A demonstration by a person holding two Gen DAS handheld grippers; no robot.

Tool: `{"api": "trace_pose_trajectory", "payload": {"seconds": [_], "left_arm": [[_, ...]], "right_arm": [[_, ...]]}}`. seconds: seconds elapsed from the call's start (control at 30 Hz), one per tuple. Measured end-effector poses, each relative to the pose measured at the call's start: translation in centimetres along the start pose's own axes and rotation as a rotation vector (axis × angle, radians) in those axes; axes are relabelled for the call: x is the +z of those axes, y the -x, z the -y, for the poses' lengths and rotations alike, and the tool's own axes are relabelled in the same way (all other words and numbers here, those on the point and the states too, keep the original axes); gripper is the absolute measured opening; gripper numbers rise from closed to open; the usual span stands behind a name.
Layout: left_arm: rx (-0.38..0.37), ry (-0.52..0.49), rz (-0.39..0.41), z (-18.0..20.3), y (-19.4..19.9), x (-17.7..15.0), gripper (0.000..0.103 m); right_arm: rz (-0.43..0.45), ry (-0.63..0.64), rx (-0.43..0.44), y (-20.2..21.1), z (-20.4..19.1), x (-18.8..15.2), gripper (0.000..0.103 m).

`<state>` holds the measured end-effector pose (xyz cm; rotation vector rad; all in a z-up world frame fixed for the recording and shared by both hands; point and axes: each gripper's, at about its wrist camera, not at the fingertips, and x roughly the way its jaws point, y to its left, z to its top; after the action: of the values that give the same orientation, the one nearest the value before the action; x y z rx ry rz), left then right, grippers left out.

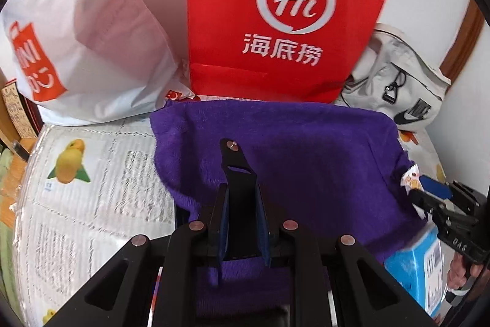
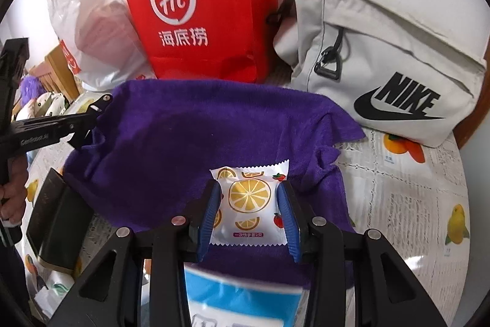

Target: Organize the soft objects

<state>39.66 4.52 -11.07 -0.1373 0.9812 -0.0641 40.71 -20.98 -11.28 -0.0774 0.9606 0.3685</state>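
Observation:
A purple towel [image 1: 306, 155] lies spread on the table and also shows in the right wrist view [image 2: 183, 143]. My left gripper [image 1: 239, 222] is shut on a black strap-like piece [image 1: 235, 170] that stands up between its blue pads, above the towel's near edge. My right gripper [image 2: 248, 204] is shut on a white sachet printed with lemon slices [image 2: 249, 198], held just over the towel. The right gripper and sachet also show at the towel's right edge in the left wrist view [image 1: 428, 189].
A red paper bag [image 1: 275, 14], a white plastic bag [image 1: 82, 45] and a grey Nike bag [image 2: 382, 63] stand behind the towel. A blue and white box [image 2: 245, 302] sits under my right gripper. A dark packet [image 2: 58, 219] lies at left.

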Motion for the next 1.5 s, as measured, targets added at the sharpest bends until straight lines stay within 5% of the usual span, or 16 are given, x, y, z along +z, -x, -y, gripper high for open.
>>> {"api": "trace_pose_trajectory", "payload": {"seconds": [0.4,0.67,0.77,0.83,1.03,1.3,1.5], "left_arm": [[0.002,0.025,-0.074,-0.9,-3.6,2.0,0.017],[0.002,0.029,-0.075,-0.8,-4.2,2.6,0.017],[0.013,0.031,-0.076,-1.1,-3.9,2.5,0.025],[0.018,0.036,-0.071,-1.3,-3.5,2.5,0.040],[0.038,0.043,-0.047,-1.6,-0.4,1.4,0.054],[0.109,0.055,0.004,-2.4,5.6,-1.8,0.063],[0.094,0.028,0.058,-2.5,10.3,-5.4,0.063]], "right_arm": [[-0.097,-0.014,0.021,-3.6,1.2,0.7,0.042],[-0.117,-0.014,0.027,-3.9,1.2,0.8,0.052],[-0.106,-0.006,0.023,-3.6,0.9,0.9,0.060],[-0.090,-0.003,0.012,-3.0,0.9,1.0,0.065],[-0.033,-0.021,-0.010,-0.1,0.4,0.9,0.079],[0.018,-0.029,-0.060,5.2,-1.2,-0.7,0.079],[0.096,-0.026,-0.055,9.7,-3.5,-4.1,0.079]]}}
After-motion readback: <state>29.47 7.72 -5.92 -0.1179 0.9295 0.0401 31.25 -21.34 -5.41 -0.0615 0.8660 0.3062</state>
